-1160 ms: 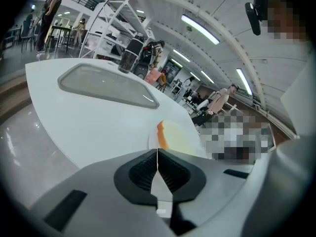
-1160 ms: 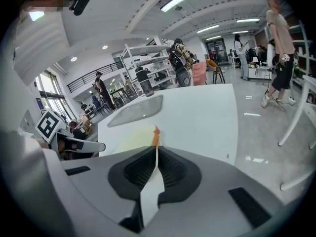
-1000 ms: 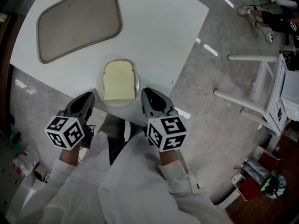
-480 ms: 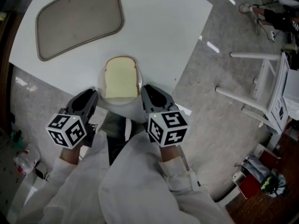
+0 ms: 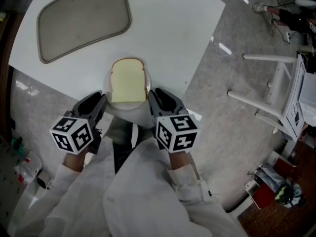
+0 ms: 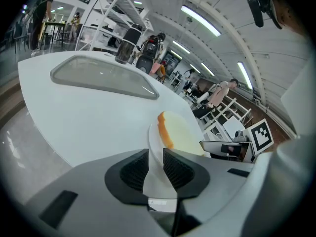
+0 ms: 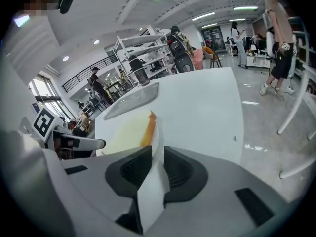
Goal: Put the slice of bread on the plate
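Both jaw pairs clamp the plate [image 5: 126, 107], left gripper [image 5: 100, 99] and right gripper [image 5: 152, 94] covering its side rims. Bread slice [image 5: 128, 81] lies flat, domed end pointing away from the person.

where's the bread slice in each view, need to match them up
Head view: slice of bread at centre, on the plate.
Left gripper view: right of centre, just beyond the jaws, orange crust on its left edge.
Right gripper view: left of centre, crust on its right edge.
Shared landmark: the grey tray on the white table, beyond the bread.
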The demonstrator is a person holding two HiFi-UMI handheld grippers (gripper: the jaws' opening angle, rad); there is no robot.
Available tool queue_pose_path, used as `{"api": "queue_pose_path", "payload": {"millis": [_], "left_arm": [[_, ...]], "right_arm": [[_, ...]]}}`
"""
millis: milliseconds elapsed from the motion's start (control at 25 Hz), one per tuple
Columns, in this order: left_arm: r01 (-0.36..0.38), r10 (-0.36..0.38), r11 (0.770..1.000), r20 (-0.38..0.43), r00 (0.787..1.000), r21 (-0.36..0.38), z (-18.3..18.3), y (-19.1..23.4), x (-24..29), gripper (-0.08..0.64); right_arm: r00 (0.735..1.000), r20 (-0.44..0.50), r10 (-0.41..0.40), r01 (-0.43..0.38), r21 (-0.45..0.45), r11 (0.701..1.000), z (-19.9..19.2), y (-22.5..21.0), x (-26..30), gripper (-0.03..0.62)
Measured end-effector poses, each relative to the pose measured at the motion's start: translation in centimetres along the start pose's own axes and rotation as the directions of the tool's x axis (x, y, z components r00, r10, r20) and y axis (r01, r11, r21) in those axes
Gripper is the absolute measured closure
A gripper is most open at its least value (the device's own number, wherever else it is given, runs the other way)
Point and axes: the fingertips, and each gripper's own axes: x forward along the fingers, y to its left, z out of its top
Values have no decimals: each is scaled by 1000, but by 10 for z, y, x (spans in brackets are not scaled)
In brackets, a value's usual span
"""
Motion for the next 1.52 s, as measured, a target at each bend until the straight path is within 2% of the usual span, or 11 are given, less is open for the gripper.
{"api": "queue_pose_path", "payload": {"millis": [560, 920, 1360, 1520], "left_arm": [[-9, 8, 1000, -39, 999, -10, -5, 3, 8, 473], [-25, 25, 1000, -44, 999, -1, -5, 3, 9, 474], [-7, 6, 1000, -39, 999, -23, -3, 7, 9, 476], [21, -23, 998, -32, 999, -66, -2, 6, 10, 480]], "right_arm": [[998, -50, 25, -25, 0, 1000, -4, 3, 6, 529], [993, -89, 77, -76, 9, 997, -8, 10, 8, 529], [987, -129, 100, -101, 0, 995, -10, 15, 13, 529], [984, -134, 119, -116, 32, 993, -11, 15, 13, 529]]}}
